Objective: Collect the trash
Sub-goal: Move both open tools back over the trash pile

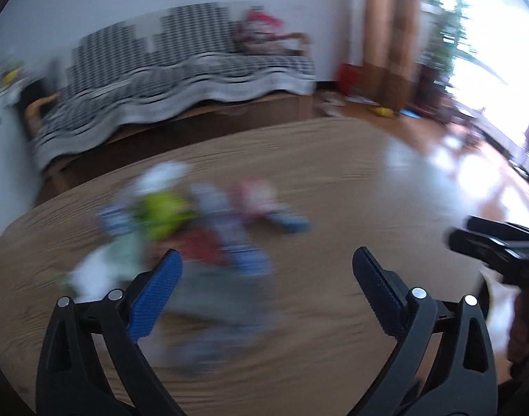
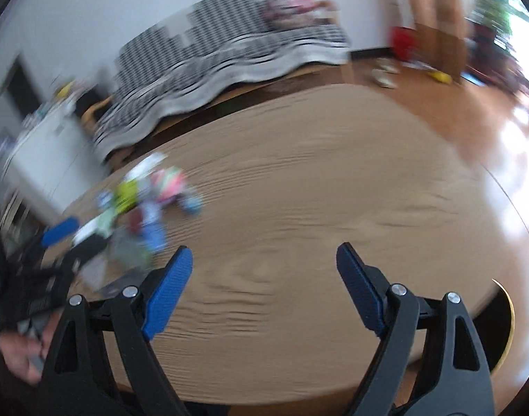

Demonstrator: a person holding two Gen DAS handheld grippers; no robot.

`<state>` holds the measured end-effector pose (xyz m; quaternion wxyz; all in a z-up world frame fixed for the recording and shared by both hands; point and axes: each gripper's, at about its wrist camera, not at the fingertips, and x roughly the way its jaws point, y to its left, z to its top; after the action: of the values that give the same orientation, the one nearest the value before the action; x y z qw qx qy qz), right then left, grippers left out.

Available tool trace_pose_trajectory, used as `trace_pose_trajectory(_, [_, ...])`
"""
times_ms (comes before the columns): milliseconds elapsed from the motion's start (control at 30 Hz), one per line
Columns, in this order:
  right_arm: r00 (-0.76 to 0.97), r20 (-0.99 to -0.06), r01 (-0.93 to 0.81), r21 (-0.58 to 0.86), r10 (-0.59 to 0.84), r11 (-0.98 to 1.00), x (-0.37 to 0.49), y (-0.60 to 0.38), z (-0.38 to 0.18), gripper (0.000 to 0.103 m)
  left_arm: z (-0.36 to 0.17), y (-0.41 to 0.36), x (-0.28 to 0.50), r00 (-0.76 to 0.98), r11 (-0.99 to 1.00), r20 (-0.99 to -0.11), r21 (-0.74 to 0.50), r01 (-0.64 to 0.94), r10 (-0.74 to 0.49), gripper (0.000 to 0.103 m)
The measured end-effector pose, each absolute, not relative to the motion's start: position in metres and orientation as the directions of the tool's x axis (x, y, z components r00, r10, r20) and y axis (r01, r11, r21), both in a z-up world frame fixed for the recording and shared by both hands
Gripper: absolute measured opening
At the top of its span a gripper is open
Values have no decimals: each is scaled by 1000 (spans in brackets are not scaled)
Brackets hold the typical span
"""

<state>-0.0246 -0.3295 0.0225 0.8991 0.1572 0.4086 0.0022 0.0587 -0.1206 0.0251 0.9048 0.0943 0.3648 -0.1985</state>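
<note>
Both tools hang over the wooden worktop (image 2: pixel 333 180), jaws wide and empty: the left tool (image 1: pixel 267 263) above a blurred trash pile (image 1: pixel 195 222), the right tool (image 2: pixel 264 260) over bare wood.

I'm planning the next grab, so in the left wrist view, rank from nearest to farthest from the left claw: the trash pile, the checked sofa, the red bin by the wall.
1. Blurred pile of colourful wrappers, on the round wooden table just ahead of the left claw.
2. Black-and-white checked sofa, beyond the table.
3. Red bin, far right by the wall.
</note>
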Motion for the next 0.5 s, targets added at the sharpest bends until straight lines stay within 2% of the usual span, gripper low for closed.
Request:
trace_pose_trajectory(133, [616,-758,-8,268,216,963,1,-268,11,82,10,-42,92,699,949,-702,108,295,-138,96])
trace_pose_trajectory(300, [493,-804,-126,311,332,942,21,-209,-16,82,-2,17,107,688,963,-718,100,249,-104,96])
trace_pose_trajectory(500, [387,-803,-68,465,453,883,37,-190,-45,82,-3,44,116,698,976,-712,87,200,-79,96])
